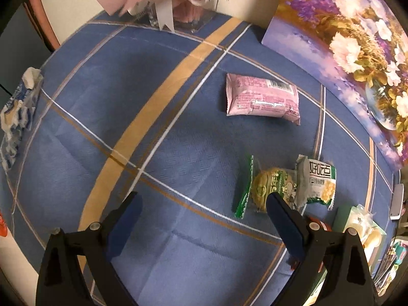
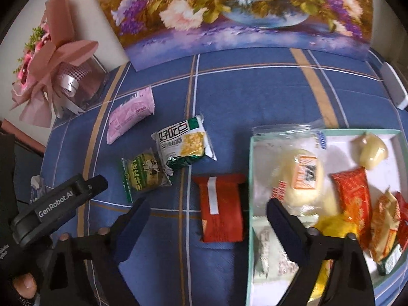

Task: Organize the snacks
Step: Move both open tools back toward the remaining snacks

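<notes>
The table (image 2: 229, 97), under a blue checked cloth, carries everything. A flower painting (image 2: 229, 12) leans along its far edge and a pink bouquet (image 2: 51, 58) fills the far left corner. At the right edge sits the tray (image 2: 251, 178), pale green at the rim, already holding a bun, orange packs and other snacks.

Four snacks lie loose on the cloth. The red pack (image 2: 220, 209) lies just beside the tray's left wall, perhaps touching it. Toward the middle the white pack (image 2: 183, 144) overlaps the green cookie (image 2: 145, 176), and the pink pack (image 2: 130, 114) lies apart, nearer the bouquet.

The right gripper (image 2: 206, 216) hangs spread wide and empty, the red pack between its fingers; the left gripper (image 1: 204, 204) is likewise spread and empty, its right finger over the cookie.

The red pack looks the likely next pick: lower squarely, pinch across its short width, then lift clear of the wall before moving it over
</notes>
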Tool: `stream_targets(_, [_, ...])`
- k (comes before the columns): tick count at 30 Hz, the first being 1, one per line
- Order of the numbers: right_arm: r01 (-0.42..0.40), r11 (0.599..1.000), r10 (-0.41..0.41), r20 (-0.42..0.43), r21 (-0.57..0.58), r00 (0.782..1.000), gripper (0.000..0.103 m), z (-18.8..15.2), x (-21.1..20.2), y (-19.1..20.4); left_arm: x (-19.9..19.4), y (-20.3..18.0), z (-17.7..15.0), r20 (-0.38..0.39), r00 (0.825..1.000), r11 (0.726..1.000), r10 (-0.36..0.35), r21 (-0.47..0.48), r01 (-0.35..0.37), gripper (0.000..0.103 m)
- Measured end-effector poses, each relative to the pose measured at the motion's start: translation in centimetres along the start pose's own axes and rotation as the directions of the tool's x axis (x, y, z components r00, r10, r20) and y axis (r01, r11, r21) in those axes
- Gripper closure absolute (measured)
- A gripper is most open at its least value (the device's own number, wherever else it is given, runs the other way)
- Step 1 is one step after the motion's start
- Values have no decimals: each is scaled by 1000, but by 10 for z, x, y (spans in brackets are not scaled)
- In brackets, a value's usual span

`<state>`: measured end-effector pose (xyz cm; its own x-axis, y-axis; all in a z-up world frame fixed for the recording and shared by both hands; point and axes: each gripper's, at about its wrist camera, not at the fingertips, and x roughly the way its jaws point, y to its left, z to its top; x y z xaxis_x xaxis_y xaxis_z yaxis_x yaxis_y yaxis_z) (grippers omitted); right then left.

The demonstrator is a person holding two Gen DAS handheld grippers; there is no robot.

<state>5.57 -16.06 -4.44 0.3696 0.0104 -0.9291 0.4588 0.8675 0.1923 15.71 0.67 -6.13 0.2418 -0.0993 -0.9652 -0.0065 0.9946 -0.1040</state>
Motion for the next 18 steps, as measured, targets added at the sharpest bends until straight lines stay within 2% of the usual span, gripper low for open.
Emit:
stream_targets(11, [-14,999,13,-33,-42,999,26,12,20,8,25,-13,12,-42,998,999,-36,18,37,5])
stream_targets(18, [-3,998,0,-51,-64,999,27,7,24,9,30,-11,14,-55,998,999,-41,11,42,5])
